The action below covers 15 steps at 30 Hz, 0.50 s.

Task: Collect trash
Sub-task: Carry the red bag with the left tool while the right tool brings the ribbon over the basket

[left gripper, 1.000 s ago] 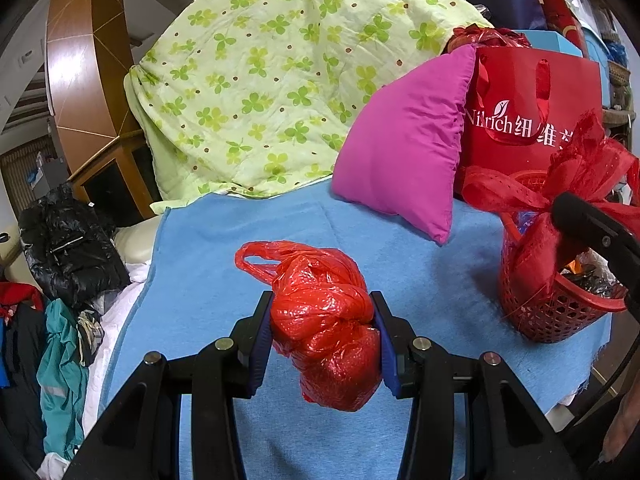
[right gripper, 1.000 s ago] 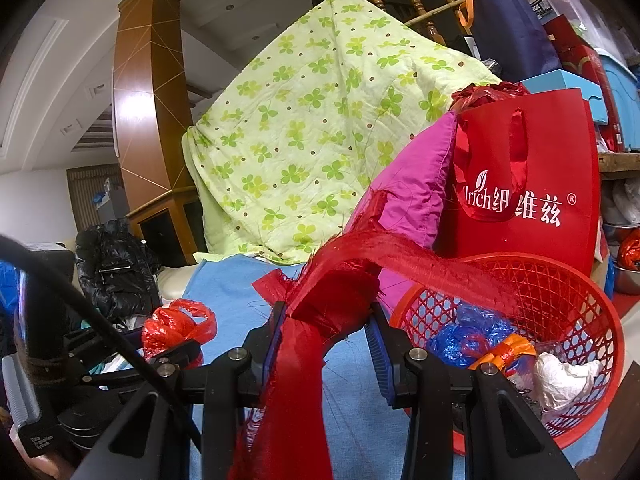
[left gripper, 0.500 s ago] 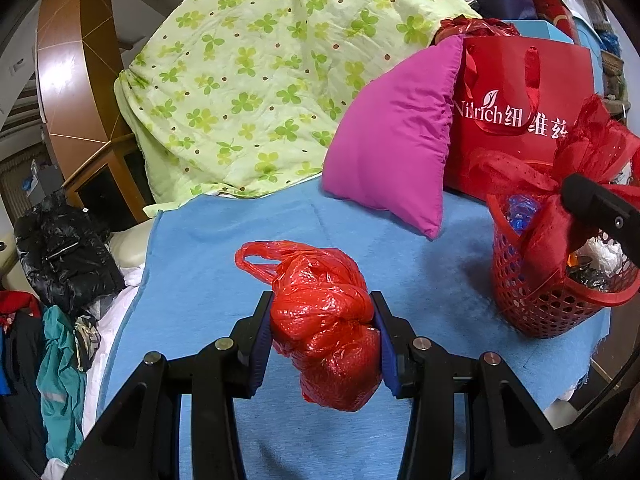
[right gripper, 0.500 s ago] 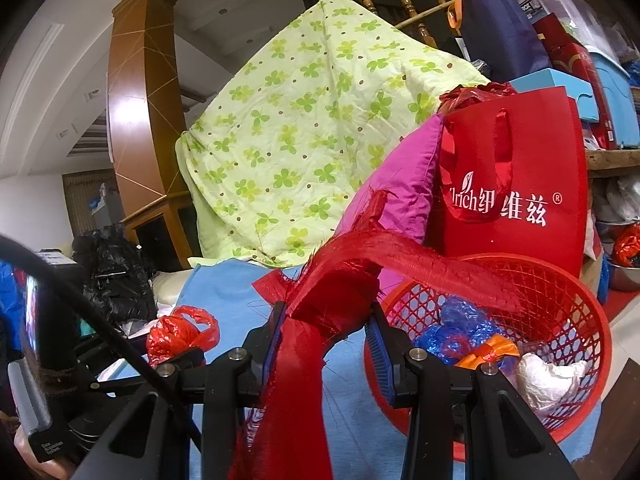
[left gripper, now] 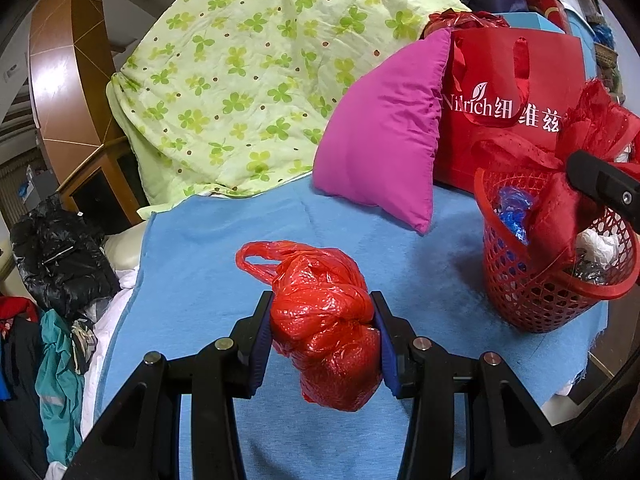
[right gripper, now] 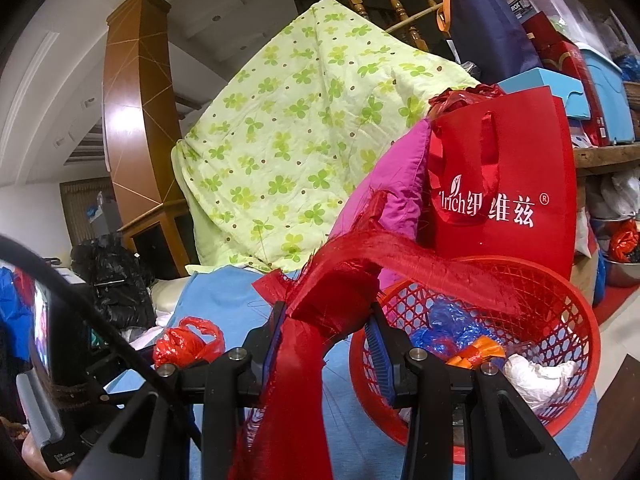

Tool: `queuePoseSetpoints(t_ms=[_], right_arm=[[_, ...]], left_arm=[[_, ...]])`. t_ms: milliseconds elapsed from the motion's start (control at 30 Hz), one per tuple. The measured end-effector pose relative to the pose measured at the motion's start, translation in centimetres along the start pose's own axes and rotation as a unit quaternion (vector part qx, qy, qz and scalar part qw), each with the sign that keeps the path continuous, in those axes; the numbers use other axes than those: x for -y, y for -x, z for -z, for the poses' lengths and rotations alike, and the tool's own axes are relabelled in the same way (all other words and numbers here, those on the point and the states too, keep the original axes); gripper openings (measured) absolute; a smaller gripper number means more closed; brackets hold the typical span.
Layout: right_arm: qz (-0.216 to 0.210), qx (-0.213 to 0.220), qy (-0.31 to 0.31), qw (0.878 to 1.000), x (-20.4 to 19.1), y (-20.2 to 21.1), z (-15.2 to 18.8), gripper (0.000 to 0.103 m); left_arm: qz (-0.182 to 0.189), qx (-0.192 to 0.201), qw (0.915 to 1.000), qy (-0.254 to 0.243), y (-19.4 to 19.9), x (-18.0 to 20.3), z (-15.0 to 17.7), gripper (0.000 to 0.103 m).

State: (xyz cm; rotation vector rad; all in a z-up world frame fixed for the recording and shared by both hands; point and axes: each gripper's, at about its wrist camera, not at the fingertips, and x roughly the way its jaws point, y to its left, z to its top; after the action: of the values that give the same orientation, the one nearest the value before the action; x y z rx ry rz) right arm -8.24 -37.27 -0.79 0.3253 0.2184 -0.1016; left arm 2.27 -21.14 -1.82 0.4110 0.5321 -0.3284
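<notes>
Left claw (left gripper: 322, 334) is clenched on a red plastic bag (left gripper: 324, 320), blue pads pressing either side of its bunched middle. I read the bag's long axis as running along the fingers: knotted bulk hanging toward the camera below the pads, loop handle pointing forward and left of the claw over the blue blanket (left gripper: 224, 240). I cannot tell from either view whether the bag's underside touches the blanket.

Right claw (right gripper: 326, 330) is clamped on a red mesh fabric strip (right gripper: 348, 276). Its long axis bends at the pads: one end trails down toward the camera, fraying between the fingers; the other end runs forward and right, lying across the near rim of the red basket (right gripper: 576, 304). In the left wrist view the same strip (left gripper: 560, 208) drapes over the basket (left gripper: 532, 296), which stands ahead and right of the left claw on the blanket.

Basket contents seen from the right wrist: blue plastic (right gripper: 448, 320), an orange scrap (right gripper: 476, 352), white crumpled paper (right gripper: 536, 376).

Beyond the basket stands a red shopping bag (right gripper: 504, 184), a magenta pillow (left gripper: 384, 136) leaning beside it, and a green clover quilt (left gripper: 248, 80) heaped further back and left.
</notes>
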Motion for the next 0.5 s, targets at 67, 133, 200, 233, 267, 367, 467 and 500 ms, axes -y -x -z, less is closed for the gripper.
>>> queuePoseSetpoints(t_ms=[67,133,200,233,267,367,467,500], right_arm=[[0.0,0.001,-0.002,1.0,0.2,0.1,0.0,0.041],[0.0,0.003,-0.003,1.0,0.2,0.2,-0.1,0.041],[0.001,0.004,-0.004,1.0,0.3,0.3,-0.1,0.041],[0.001,0.005,-0.004,1.0,0.3,0.3,-0.2,0.041],[0.001,0.005,-0.005,1.0,0.4,0.4,-0.2,0.041],[0.003,0.007,-0.008,1.0,0.5,0.6,-0.2,0.041],[0.004,0.009,-0.011,1.0,0.9,0.8,-0.3,0.042],[0.005,0.009,-0.013,1.0,0.9,0.9,-0.3,0.042]], left_arm=[[-0.001,0.001,1.0,-0.003,0.0,0.2,0.0,0.048],[0.0,0.001,1.0,-0.002,0.0,0.3,-0.1,0.048],[0.001,0.001,1.0,-0.003,0.1,0.3,-0.1,0.048],[0.0,0.002,1.0,-0.005,0.1,0.4,-0.1,0.048],[0.0,0.002,1.0,-0.006,0.1,0.5,-0.1,0.048],[0.003,0.002,1.0,-0.007,0.2,0.7,0.0,0.048],[0.003,0.002,0.9999,-0.01,0.2,1.0,0.0,0.048],[0.004,0.002,0.9999,-0.01,0.2,1.1,0.0,0.048]])
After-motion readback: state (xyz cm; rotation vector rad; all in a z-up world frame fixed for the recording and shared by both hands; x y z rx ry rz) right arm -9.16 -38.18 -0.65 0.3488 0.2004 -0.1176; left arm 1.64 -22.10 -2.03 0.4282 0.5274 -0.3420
